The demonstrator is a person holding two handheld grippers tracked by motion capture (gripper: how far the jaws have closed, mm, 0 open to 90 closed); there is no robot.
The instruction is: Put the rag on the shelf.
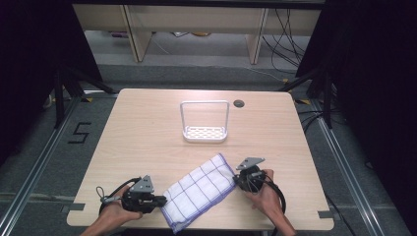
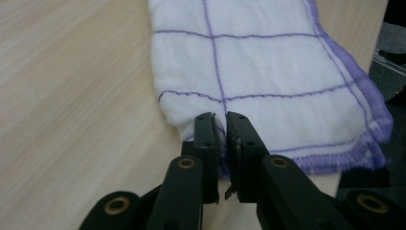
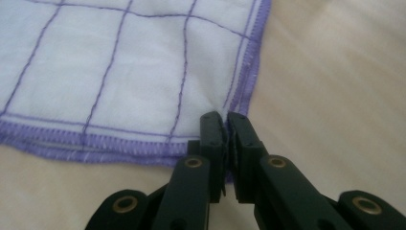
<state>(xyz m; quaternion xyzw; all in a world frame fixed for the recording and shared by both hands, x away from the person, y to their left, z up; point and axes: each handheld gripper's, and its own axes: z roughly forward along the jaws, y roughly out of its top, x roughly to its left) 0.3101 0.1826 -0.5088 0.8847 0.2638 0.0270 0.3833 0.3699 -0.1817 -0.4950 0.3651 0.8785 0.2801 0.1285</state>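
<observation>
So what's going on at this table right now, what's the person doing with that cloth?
A person holds a gripper in each hand and has pinched a folded white cloth with purple checks at both ends. The left gripper is shut on the folded edge nearest the person, and the right gripper is shut on a purple-hemmed corner at the far end. The cloth lies flat and diagonal on the wooden table. A white wire rack stands untouched farther back.

White rack (image 1: pixel 204 129) (handled, perforated base) on table (image 1: pixel 147 128).

Cloth (image 1: pixel 199 191) on table (image 1: pixel 147 128), before rack (image 1: pixel 205 132)
</observation>
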